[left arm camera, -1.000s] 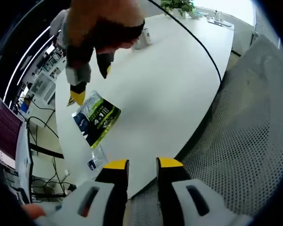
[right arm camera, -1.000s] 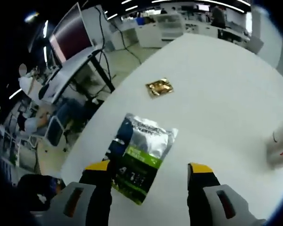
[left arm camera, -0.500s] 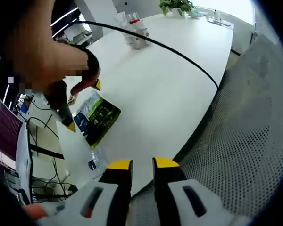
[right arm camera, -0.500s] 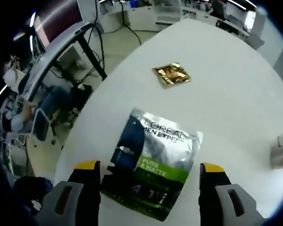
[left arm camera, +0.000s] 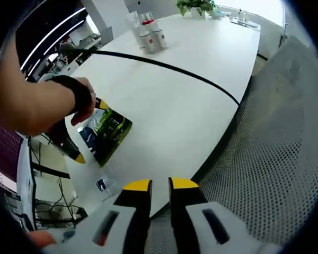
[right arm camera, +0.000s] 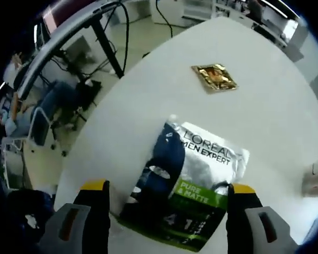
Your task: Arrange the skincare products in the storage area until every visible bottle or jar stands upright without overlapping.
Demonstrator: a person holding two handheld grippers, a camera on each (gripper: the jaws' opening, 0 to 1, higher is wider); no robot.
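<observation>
Your right gripper sits low over the flat silver, navy and green sachet, jaws spread wide, one on each side of its near end, gripping nothing. The sachet lies face-up on the white table; its print reads "L'OREAL MEN EXPERT" and "PURE & MATTE". A small gold foil packet lies well apart beyond it. Your left gripper hangs at the table edge, jaws nearly closed and empty. White bottles with red caps stand upright at the far end.
</observation>
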